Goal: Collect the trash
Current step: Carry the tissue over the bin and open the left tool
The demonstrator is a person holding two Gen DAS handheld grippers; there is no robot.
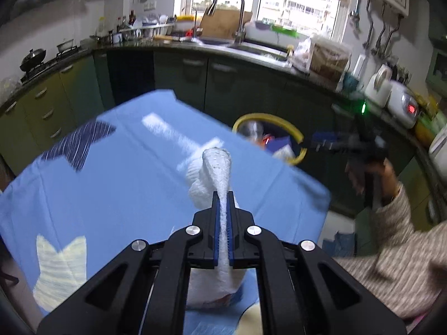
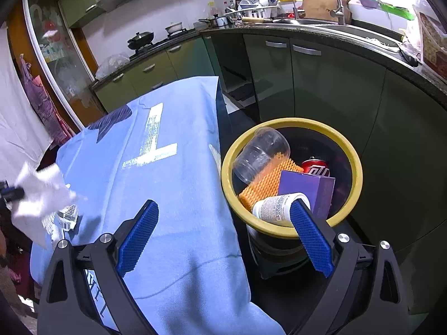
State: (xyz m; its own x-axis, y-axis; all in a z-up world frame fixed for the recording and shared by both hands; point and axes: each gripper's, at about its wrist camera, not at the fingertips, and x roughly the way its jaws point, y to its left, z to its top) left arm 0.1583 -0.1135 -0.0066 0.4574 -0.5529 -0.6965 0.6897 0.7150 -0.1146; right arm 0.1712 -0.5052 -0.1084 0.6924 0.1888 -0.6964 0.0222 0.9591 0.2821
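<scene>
Left gripper [image 1: 223,203] is clamped on a white paper towel [image 1: 215,173] above the blue cloth [image 1: 117,167]; right gripper [image 2: 223,234] hangs wide open w/ nothing in it, next to the yellow-rimmed bin [image 2: 354,156].

- On the blue cloth [image 2: 173,184]: a large white "T", printed in streaky white.
- On the red can [image 2: 317,167] in the bin [image 2: 354,150]: white lettering, not legible.
- On the white bottle [image 2: 275,206] in the bin: a label of fine dark print, too small to read.
- On the small wrapper [image 2: 68,216] lying on the cloth: dark print, unreadable.
- Near the lower edge of the cloth, between the gripper's arms: pale letters, partly hidden, not legible.
</scene>
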